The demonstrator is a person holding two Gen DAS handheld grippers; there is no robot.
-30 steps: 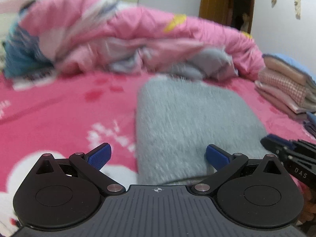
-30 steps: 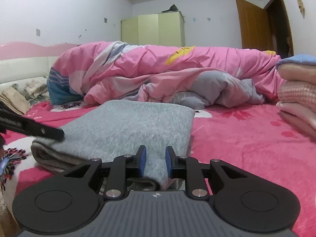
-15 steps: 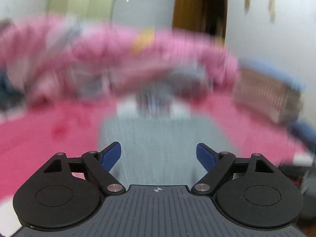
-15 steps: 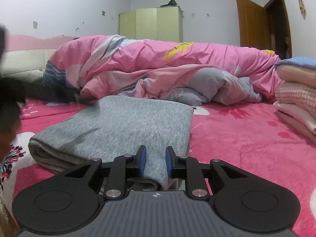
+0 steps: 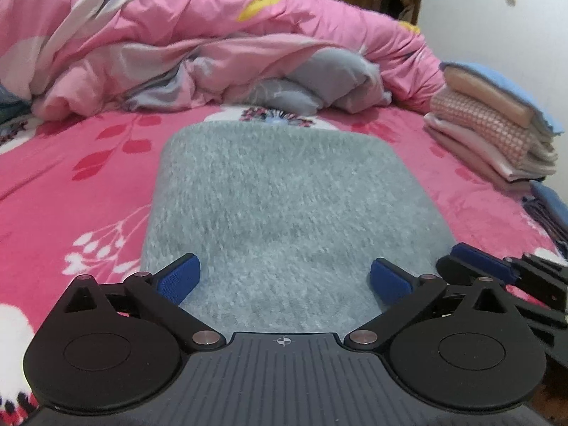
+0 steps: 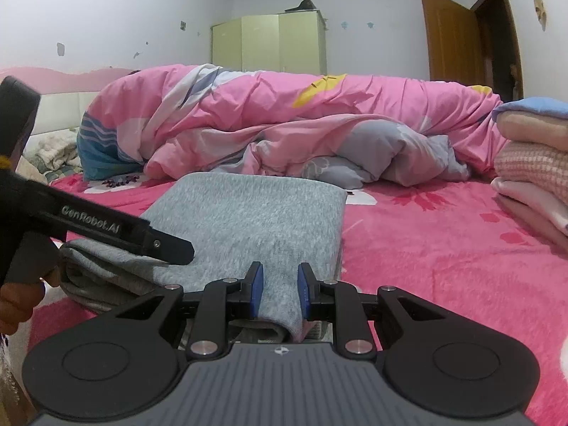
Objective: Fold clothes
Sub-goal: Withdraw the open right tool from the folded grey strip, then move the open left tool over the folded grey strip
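I am working over a bed (image 6: 443,234) spread with a hot-pink floral sheet, in a white-walled room with a pale green wardrobe (image 6: 269,44) at twelve o'clock and a brown wooden door (image 6: 451,35) at about one. A rumpled pink quilt (image 6: 284,120), glossy and creased with grey and yellow patches, is heaped across the far side of the bed. At three o'clock sits a stack of folded clothes (image 5: 497,131): blue on top, then peach, a pink checked layer, pale pink beneath.

The grey garment (image 5: 284,213) lies folded into a thick fuzzy rectangle, rounded at its far corners, in the middle of the bed right ahead of me.

My left gripper (image 5: 284,280) is tilted down over the garment's near end, its jaws opening and spread wide, the blue ribbed pads straddling the cloth without pressing it. My right gripper (image 6: 280,294) sits almost level at the garment's near right corner, its pads clamped on the folded edge. A person's hand (image 6: 17,294) on the left tool shows at nine o'clock.
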